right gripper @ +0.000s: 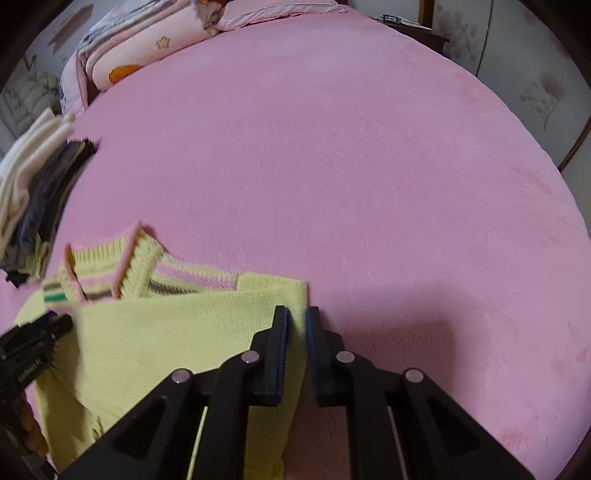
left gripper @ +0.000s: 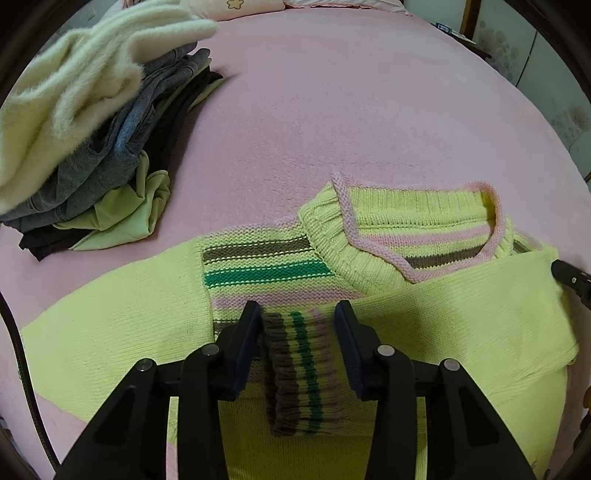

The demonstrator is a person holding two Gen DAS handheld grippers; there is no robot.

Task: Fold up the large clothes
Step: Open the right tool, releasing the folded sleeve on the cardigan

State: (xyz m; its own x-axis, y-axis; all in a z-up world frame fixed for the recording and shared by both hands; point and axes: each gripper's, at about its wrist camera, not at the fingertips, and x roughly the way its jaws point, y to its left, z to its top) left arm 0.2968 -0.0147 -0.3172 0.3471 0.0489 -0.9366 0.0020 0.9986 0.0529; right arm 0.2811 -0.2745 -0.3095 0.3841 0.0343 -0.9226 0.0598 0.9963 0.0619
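A yellow-green knit sweater (left gripper: pixel 369 273) with pink, brown and green stripes lies on the pink bed, neck away from me. Its right sleeve is folded across the chest. My left gripper (left gripper: pixel 297 314) is open, its fingers either side of the striped cuff (left gripper: pixel 299 373) lying on the body. My right gripper (right gripper: pixel 297 317) is nearly shut on the folded edge of the sweater (right gripper: pixel 177 332) at its right shoulder. The left gripper also shows at the left edge of the right wrist view (right gripper: pixel 33 339).
A pile of clothes (left gripper: pixel 96 140) sits at the left: a fluffy cream garment on top, grey, black and light green ones under it. Pillows and a quilt (right gripper: pixel 140 48) lie at the head of the pink bed (right gripper: pixel 351 166). A nightstand (right gripper: pixel 417 33) stands beyond.
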